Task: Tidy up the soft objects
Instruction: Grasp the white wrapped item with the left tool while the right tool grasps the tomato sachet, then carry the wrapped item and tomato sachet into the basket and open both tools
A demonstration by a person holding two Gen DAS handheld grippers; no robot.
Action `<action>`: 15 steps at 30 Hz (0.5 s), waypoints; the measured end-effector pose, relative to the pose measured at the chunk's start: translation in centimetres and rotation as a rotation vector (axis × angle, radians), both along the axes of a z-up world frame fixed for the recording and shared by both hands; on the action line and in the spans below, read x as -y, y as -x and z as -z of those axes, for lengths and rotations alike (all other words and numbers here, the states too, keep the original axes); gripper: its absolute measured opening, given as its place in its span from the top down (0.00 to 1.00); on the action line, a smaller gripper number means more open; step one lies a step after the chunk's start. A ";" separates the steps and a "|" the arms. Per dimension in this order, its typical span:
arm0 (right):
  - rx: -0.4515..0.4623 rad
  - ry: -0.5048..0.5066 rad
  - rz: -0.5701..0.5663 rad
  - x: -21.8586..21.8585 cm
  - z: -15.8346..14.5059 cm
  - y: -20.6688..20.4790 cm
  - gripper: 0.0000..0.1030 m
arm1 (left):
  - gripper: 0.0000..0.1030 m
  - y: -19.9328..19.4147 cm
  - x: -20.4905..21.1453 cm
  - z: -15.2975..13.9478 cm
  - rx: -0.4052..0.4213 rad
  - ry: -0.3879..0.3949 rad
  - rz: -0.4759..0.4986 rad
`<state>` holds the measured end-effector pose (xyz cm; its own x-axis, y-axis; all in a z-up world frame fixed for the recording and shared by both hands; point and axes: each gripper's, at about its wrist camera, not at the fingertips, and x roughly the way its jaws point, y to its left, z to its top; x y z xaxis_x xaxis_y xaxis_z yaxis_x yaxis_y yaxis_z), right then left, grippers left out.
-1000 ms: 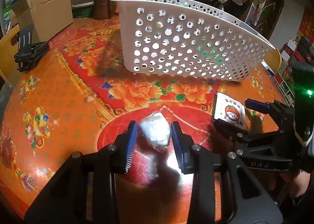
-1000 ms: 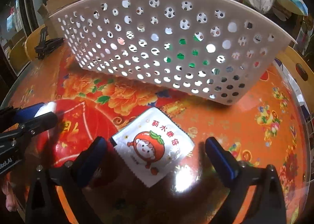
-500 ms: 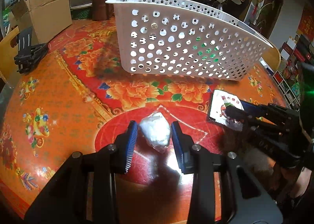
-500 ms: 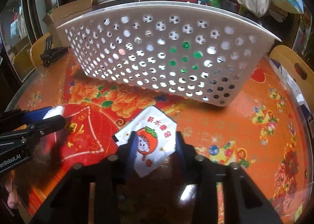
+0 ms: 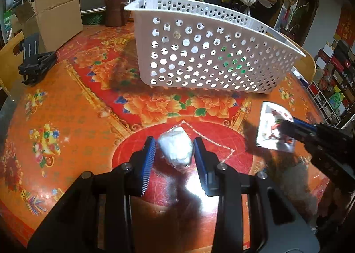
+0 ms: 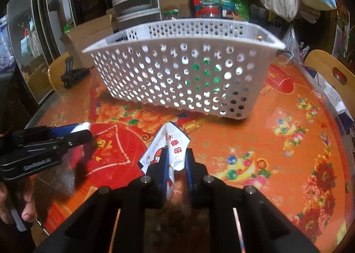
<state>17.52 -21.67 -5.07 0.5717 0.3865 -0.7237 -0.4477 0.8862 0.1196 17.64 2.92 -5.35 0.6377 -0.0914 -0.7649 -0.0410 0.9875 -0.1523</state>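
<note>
A clear-wrapped white soft pack (image 5: 176, 148) lies on the red and orange table between the blue pads of my left gripper (image 5: 175, 155); the jaws flank it closely, and whether they press it I cannot tell. My right gripper (image 6: 176, 165) is shut on a white pouch with a red cartoon tomato (image 6: 168, 144) and holds it lifted and crumpled above the table. The pouch (image 5: 274, 130) also shows in the left wrist view at the right. A white perforated basket (image 5: 210, 57) stands upright behind both, also in the right wrist view (image 6: 177, 69).
A black clamp-like tool (image 5: 35, 64) lies at the table's left edge beside a cardboard box (image 5: 55, 20). Jars, bags and drawers crowd the back behind the basket. Wooden chair backs (image 6: 328, 73) stand at the table's rim.
My right gripper closed on the tomato pouch and lifted it off the table, folding it. My left gripper stayed around the white pack and rose slightly.
</note>
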 end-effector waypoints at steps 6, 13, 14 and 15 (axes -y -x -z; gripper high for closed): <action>0.032 -0.019 0.005 1.3 -1.6 1.4 0.88 | 0.68 1.1 0.2 -1.3 0.037 -0.022 0.004; 0.074 -0.038 0.009 2.5 -3.8 2.3 0.88 | 0.68 2.5 0.8 -3.5 0.088 -0.043 0.023; 0.082 -0.041 0.010 2.7 -4.2 2.4 0.88 | 0.68 2.6 1.0 -3.9 0.096 -0.046 0.025; 0.086 -0.043 0.010 2.8 -4.5 2.5 0.88 | 0.68 2.8 1.1 -4.3 0.102 -0.049 0.027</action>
<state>15.05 -24.47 -0.59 0.6353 0.4104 -0.6542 -0.4492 0.8854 0.1192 14.88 1.82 -1.01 0.7104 -0.0734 -0.7000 -0.0012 0.9944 -0.1055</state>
